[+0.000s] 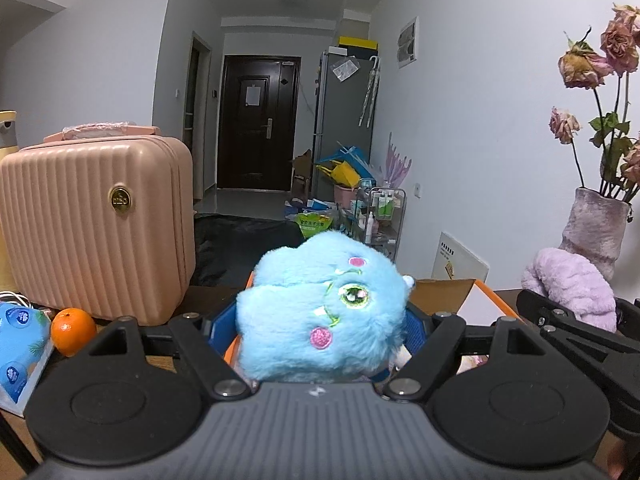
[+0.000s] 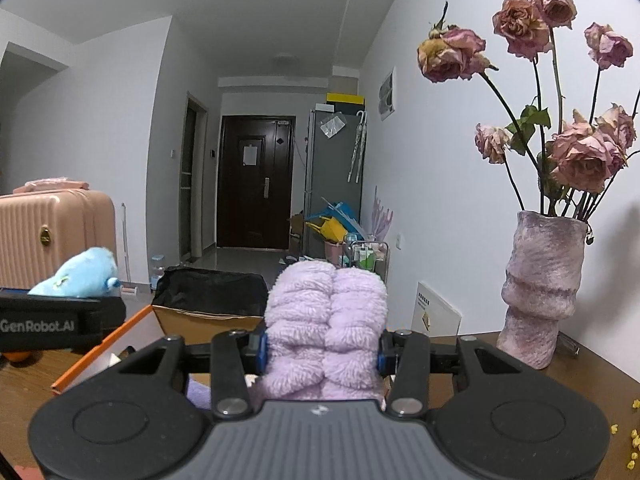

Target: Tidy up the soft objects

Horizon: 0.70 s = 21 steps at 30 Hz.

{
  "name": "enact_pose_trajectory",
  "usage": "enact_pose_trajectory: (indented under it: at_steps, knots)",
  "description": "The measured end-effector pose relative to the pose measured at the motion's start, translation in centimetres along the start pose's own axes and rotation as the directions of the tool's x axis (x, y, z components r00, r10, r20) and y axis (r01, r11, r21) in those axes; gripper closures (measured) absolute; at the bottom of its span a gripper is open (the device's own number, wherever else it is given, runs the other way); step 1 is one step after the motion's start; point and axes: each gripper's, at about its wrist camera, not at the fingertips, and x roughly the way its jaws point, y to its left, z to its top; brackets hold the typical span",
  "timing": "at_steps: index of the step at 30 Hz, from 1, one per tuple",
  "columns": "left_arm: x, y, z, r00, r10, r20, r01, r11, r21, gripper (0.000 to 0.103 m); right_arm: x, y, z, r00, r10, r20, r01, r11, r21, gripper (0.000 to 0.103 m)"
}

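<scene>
You are holding a soft thing in each gripper, both raised above the worktop [image 2: 580, 376]. Your left gripper [image 1: 322, 320] is clamped on the blue plush toy [image 1: 320, 308], its blue pads pressing into the long fluffy fur on either side, so the toy is bulging out round above the jaws with its stitched green eye and pink cheek patches facing the camera. Your right gripper [image 2: 320, 350] is squeezing the lilac fuzzy bundle [image 2: 326, 328], a thick, ribbed, towel-like roll that is puffing up between the pads. Both are being carried just above the cardboard box [image 2: 192, 320] with orange edging, probably because that is where the soft things are being gathered; what is already inside is hard to make out. The hard things are sitting aside: the ribbed pink suitcase [image 1: 92, 228], the orange [image 1: 73, 330] and the rough purple vase [image 2: 540, 288] of dried roses.
</scene>
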Motion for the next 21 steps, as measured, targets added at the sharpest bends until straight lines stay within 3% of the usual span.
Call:
enact_pose_trajectory:
  at_steps: [21]
  knots:
    - [4.9, 0.1, 0.0, 0.997, 0.057, -0.043, -0.057, 0.998, 0.017, 0.023, 5.4, -1.8, 0.8, 0.996, -0.007, -0.084, 0.006, 1.000, -0.015, 0.059]
